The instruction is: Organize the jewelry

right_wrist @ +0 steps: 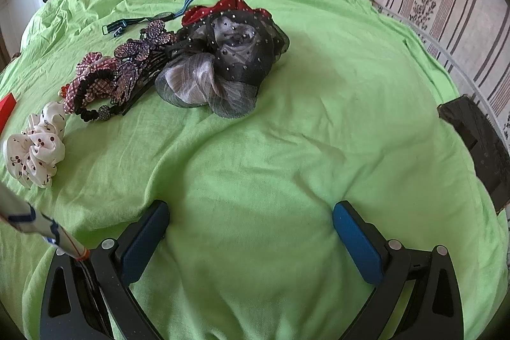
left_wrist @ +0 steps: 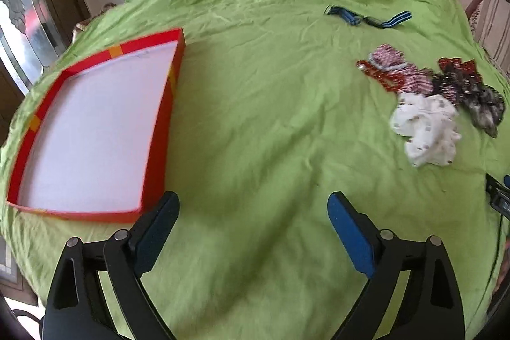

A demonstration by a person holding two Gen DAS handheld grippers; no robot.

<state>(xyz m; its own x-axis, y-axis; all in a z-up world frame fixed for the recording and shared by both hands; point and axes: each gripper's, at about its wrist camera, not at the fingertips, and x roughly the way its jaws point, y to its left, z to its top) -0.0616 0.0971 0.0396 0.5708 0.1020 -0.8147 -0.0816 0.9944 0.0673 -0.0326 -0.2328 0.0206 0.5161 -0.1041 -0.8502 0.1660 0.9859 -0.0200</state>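
- The left tool (left_wrist: 253, 212) and right tool (right_wrist: 250, 220) both hang with blue-padded jaws spread wide, holding nothing, over a wrinkled green bedsheet (right_wrist: 287, 148).
- A shallow red cardboard tray (left_wrist: 161, 123) with a white floor lies on the sheet, left.
- Hair accessories cluster together: cherry-print white scrunchie (right_wrist: 33, 148), plaid scrunchie (right_wrist: 92, 78), rhinestone butterfly clip (right_wrist: 134, 53), studded grey-black organza bow (right_wrist: 223, 62).
- A striped blue strap (left_wrist: 366, 16) lies beyond.
- In the left view the pile is blurred.

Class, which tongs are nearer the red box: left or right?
Left. The left tongs hover beside the red box, near its corner. From the right tongs, only a sliver of it shows at the far left edge.
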